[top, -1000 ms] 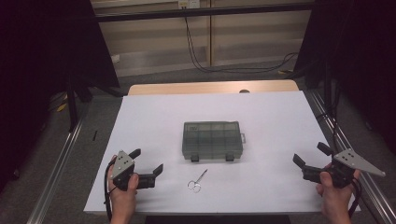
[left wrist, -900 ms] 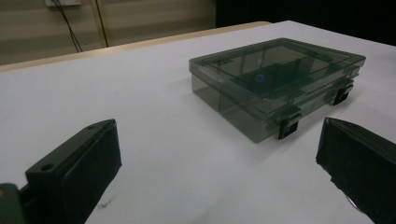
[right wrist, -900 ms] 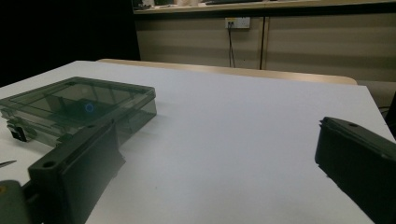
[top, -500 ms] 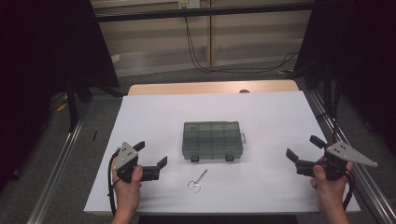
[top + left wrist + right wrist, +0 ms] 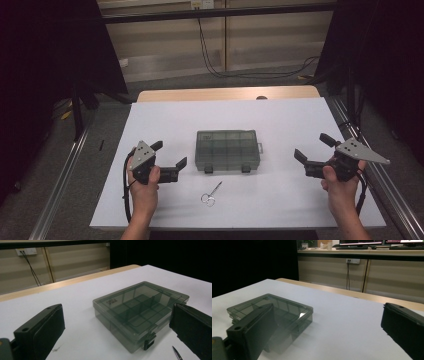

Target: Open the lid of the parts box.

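Smoky grey box (image 5: 227,150) — white table (image 5: 280,120) — black tools

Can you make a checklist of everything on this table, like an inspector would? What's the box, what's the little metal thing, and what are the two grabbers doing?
Surface: white sheet covering a wooden table.
Job's things: smoky transparent plastic compartment box, lid shut, two front latches, lying mid-sheet.
Clutter: small metal scissors lying flat in front of the box, apart from it.
Grippers: left gripper jaws open, holding nothing, left of the box; right gripper jaws open, holding nothing, right of the box.
Cables: a black cable trails from the left gripper; dark wall cables hang from a socket behind.
Surroundings: beige panelled wall, metal rails beside the table.
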